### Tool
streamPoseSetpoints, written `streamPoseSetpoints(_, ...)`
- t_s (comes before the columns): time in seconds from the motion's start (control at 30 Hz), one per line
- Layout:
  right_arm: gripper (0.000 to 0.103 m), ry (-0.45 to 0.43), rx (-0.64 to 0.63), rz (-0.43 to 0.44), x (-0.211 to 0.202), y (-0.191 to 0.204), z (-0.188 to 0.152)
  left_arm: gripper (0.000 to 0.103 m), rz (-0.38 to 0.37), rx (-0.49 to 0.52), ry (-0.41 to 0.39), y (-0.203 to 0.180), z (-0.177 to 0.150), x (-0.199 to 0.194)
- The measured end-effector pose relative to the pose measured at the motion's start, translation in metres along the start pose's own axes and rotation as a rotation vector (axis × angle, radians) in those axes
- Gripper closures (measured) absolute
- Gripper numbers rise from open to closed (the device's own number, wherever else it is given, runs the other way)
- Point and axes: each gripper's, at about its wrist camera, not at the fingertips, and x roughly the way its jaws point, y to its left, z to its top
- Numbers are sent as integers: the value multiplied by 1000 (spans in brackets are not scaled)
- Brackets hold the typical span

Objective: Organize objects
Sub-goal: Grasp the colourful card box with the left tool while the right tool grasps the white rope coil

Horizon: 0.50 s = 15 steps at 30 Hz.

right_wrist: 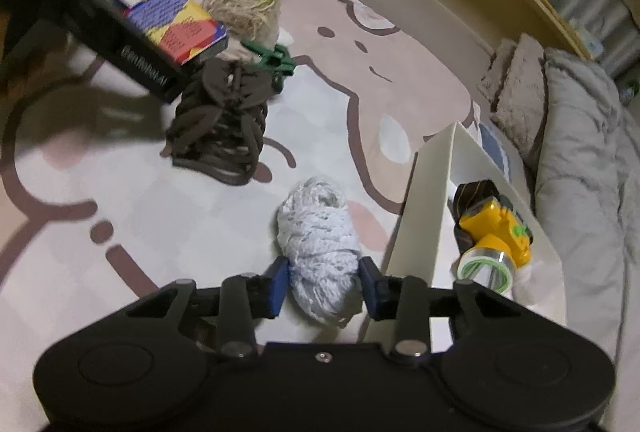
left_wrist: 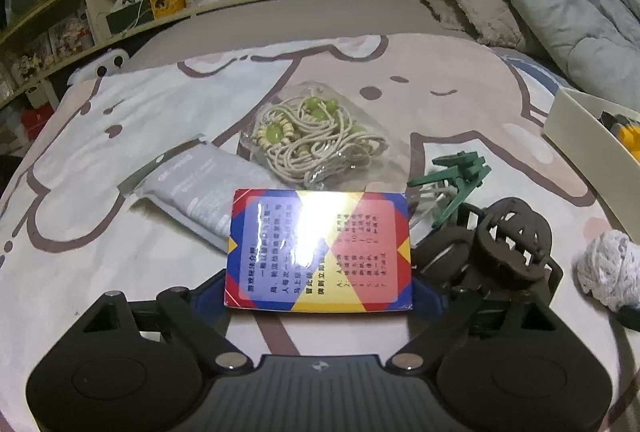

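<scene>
Here, beside the cream box (right_wrist: 430, 200), the right gripper (right_wrist: 323, 286) is clamping the white lace bundle (right_wrist: 320, 248); the left gripper (left_wrist: 318, 296) is holding the card box (left_wrist: 318, 250), which is liable to slip.

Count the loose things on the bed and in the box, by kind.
Card boxes: 1
Grey packets: 1
Bead-and-cord bags: 1
Hair clips: 2, green, brown
White yarn bundles: 1
Yellow toys: 1
Tape rolls: 1
Total: 8

The room light is dim and warm. Strong glare washes out the card box (left_wrist: 318, 250). Fisheye edges bend and darken; the right view is slightly blurred, with a soft shadow at its left.
</scene>
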Motion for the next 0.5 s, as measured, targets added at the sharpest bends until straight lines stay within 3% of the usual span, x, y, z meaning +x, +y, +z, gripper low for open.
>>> streamPoseSetpoints(0.2,66,0,213,156,-10,-24,0,14,-27,-22,100,4,-4,-17)
streamPoseSetpoints(0.5,66,27,381,332,-23,-37,-10,14,-82,115,269,-8,-23,-60)
